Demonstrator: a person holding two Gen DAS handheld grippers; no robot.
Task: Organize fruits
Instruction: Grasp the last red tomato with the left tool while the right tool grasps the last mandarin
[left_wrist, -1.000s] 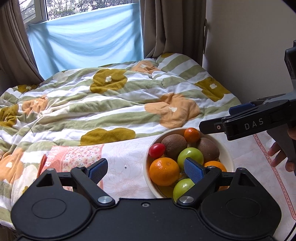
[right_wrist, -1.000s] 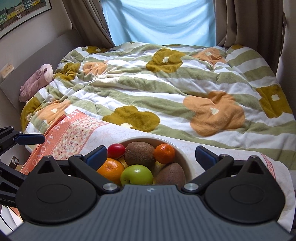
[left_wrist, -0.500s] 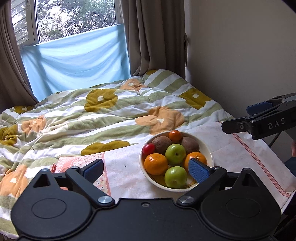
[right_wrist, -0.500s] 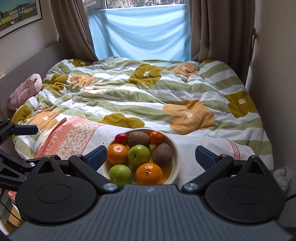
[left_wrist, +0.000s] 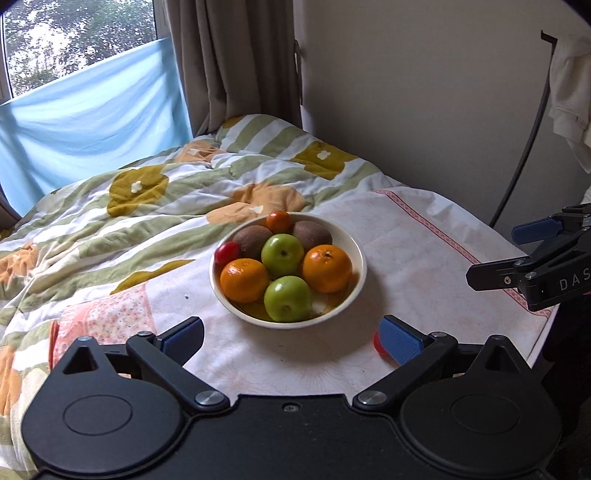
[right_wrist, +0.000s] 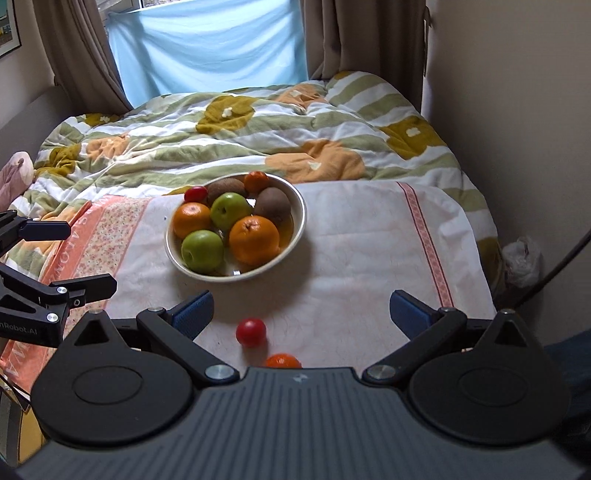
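A white bowl on a cloth-covered table holds two oranges, two green apples, two kiwis, a small mandarin and a small red fruit. A loose red fruit and a small mandarin lie on the cloth in front of the bowl, between my right gripper's fingers; the red one peeks out behind my left gripper's right finger. My left gripper is open and empty, short of the bowl. My right gripper is open and empty.
The cloth has pink floral borders. A bed with a striped flowered quilt lies behind the table. A wall and a black cable stand on the right. Each gripper shows at the edge of the other's view.
Both grippers have pulled back and risen from the bowl, so the whole bowl and the table front show. The loose red fruit and mandarin have come into view.
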